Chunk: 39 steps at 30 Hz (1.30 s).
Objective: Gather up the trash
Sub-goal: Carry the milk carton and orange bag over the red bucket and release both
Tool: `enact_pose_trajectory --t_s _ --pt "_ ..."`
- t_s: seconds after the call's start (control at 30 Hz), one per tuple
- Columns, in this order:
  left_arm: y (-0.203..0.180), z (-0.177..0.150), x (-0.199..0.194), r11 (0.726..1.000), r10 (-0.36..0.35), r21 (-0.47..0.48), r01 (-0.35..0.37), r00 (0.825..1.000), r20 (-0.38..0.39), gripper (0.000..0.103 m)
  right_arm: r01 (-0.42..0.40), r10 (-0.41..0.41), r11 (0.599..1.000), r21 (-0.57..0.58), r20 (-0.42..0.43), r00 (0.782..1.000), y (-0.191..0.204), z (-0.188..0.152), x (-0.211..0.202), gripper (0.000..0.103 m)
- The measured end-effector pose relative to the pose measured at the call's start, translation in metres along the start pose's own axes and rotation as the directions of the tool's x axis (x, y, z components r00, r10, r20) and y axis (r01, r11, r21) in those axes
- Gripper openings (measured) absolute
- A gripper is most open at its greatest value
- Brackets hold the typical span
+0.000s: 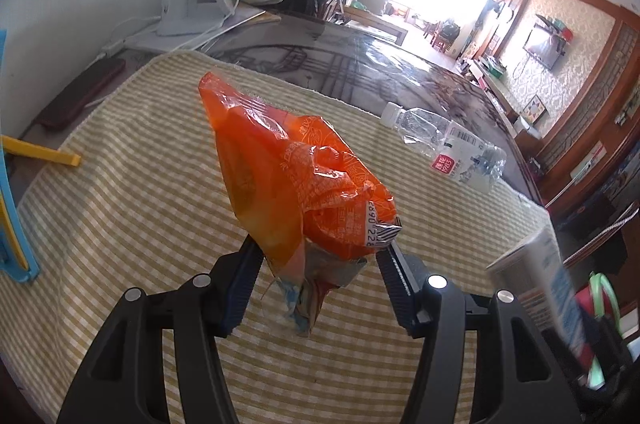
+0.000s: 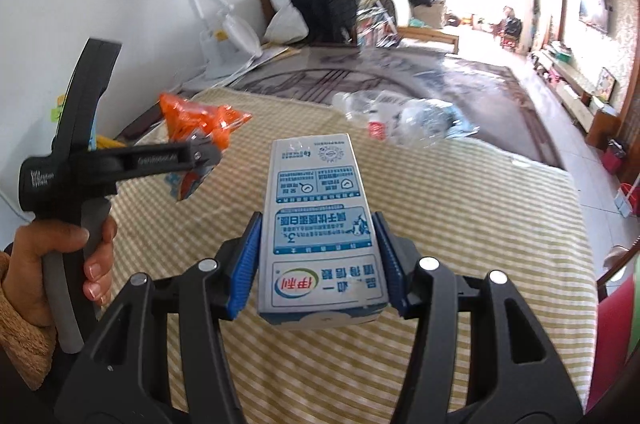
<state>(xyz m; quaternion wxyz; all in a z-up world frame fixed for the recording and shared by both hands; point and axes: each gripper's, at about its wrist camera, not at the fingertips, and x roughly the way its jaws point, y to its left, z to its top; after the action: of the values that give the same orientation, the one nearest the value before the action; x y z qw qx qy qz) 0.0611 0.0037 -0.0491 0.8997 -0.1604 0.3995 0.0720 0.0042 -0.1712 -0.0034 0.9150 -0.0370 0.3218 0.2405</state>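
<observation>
My left gripper (image 1: 318, 256) is shut on a crumpled orange snack wrapper (image 1: 288, 160) and holds it above the checked tablecloth (image 1: 160, 184). The wrapper (image 2: 200, 122) and the left gripper (image 2: 206, 152) also show at the left of the right wrist view. My right gripper (image 2: 318, 244) is shut on a white and blue milk carton (image 2: 320, 224), held above the cloth. The carton shows blurred at the right edge of the left wrist view (image 1: 548, 284). A crushed clear plastic bottle (image 1: 444, 144) with a white cap lies on the cloth's far right edge; it also shows in the right wrist view (image 2: 400, 116).
A yellow and blue plastic object (image 1: 16, 176) stands at the cloth's left edge. A dark flat case (image 1: 80, 92) lies by the wall. A white lamp (image 1: 188, 0) and papers stand at the far left corner. Beyond lies the bare dark tabletop (image 1: 360, 64).
</observation>
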Motion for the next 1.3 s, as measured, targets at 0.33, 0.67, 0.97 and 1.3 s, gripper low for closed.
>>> enact_pose_trajectory --t_s 0.33,0.67,0.97,1.3 --pt "-0.054 -0.026 -0.025 0.991 -0.094 0.095 0.093 0.996 0.002 0.055 0.144 -0.158 0.979 0.141 0.09 0.983 -0.072 -0.006 -0.055 0.052" --pt "-0.189 -0.068 -0.044 0.87 -0.419 0.215 0.444 0.895 -0.15 0.055 0.376 -0.451 0.731 0.569 -0.01 0.892 -0.221 -0.053 -0.142 0.052" --pt "-0.309 -0.106 -0.049 0.704 -0.575 0.264 0.66 0.747 -0.333 0.055 0.402 -0.552 0.5 0.767 -0.076 0.83 -0.281 -0.104 -0.183 0.053" --pt "-0.384 -0.13 -0.042 0.575 -0.616 0.312 0.756 0.651 -0.443 0.081 0.36 -0.766 0.287 0.888 -0.013 0.643 -0.29 -0.134 -0.245 0.088"
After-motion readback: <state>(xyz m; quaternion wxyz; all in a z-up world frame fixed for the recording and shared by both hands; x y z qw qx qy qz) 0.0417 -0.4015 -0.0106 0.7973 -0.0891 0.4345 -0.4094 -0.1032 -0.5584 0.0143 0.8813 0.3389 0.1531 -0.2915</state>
